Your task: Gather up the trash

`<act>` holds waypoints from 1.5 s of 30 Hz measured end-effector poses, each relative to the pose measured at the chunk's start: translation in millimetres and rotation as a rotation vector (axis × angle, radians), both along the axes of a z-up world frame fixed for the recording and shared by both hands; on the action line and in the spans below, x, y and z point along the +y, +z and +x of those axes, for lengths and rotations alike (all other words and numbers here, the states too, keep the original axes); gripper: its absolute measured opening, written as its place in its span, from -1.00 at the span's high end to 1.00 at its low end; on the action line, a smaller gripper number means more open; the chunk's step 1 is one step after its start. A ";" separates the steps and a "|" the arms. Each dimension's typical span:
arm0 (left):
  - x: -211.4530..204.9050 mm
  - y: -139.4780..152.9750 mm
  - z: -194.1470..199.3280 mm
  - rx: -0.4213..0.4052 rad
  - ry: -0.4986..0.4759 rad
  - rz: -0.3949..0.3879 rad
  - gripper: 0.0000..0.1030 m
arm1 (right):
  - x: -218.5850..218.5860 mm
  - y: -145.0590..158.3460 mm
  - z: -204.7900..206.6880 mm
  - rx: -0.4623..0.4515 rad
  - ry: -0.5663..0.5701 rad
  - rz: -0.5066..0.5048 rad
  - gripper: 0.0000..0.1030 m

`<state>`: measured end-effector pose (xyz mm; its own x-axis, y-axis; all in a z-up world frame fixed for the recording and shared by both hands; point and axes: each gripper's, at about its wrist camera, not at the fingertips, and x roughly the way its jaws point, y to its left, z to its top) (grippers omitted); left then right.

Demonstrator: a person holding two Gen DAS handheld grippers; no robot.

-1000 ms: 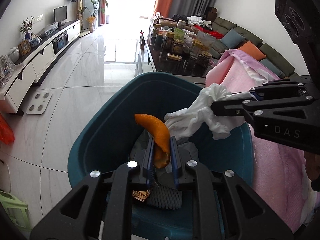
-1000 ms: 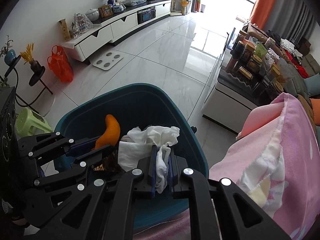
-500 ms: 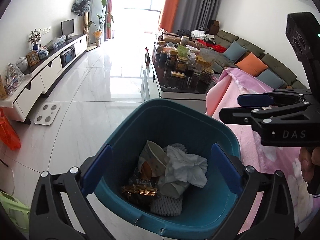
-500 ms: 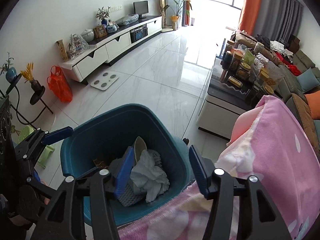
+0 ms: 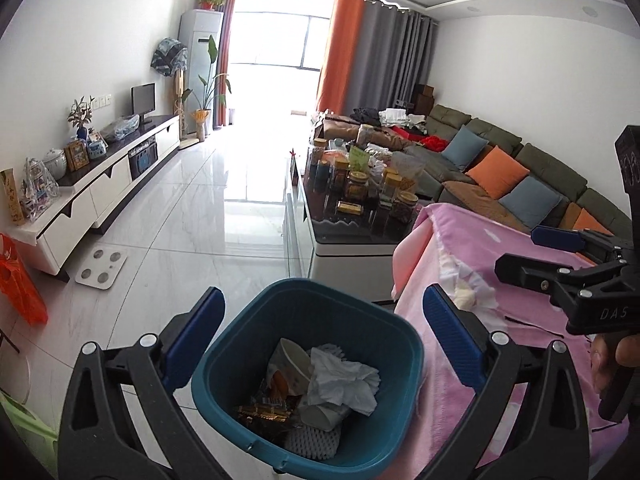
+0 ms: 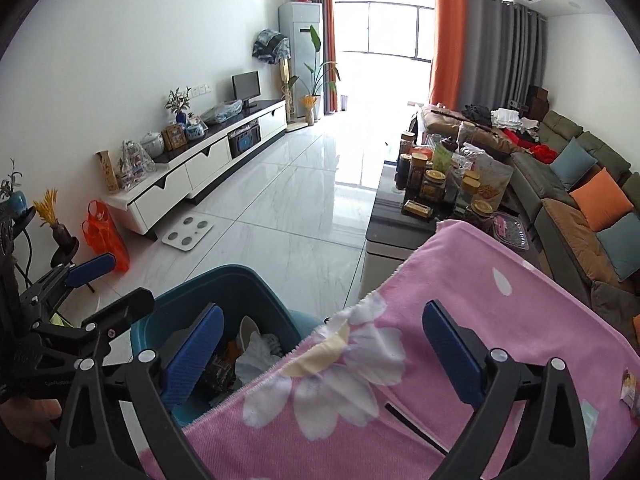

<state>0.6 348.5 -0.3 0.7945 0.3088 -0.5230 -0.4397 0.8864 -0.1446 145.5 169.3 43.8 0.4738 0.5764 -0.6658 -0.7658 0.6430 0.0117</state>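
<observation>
Both claws gape wide and empty now: the left gripper (image 5: pixel 324 340) has dropped its orange peel (image 5: pixel 280 382) and the right gripper (image 6: pixel 320 344) its white tissue (image 5: pixel 344 384) into the teal bin (image 5: pixel 412 344). They've lifted clear, the right swinging over the pink blanket (image 6: pixel 500 300), where small wrappers (image 6: pixel 630 390) likely wait next.

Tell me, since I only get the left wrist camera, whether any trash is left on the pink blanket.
Observer: Yes. The right wrist view shows small scraps at the far right edge of the pink blanket.
Operator: Is the right gripper carrying anything?
Observer: No. Its view shows the right gripper with fingers wide apart and only blanket between them.
</observation>
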 end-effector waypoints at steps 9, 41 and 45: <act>-59.9 38.1 0.4 -0.083 -0.090 0.061 -0.90 | -81.8 9.9 -11.0 -0.062 -0.136 0.083 -0.87; -256.5 36.0 9.3 -0.184 -0.429 0.141 -0.90 | -305.2 -16.9 -105.4 -0.323 -0.713 0.168 -0.87; -267.3 39.5 -0.3 -0.220 -0.423 0.177 -0.90 | -314.9 -16.2 -119.1 -0.351 -0.747 0.175 -0.87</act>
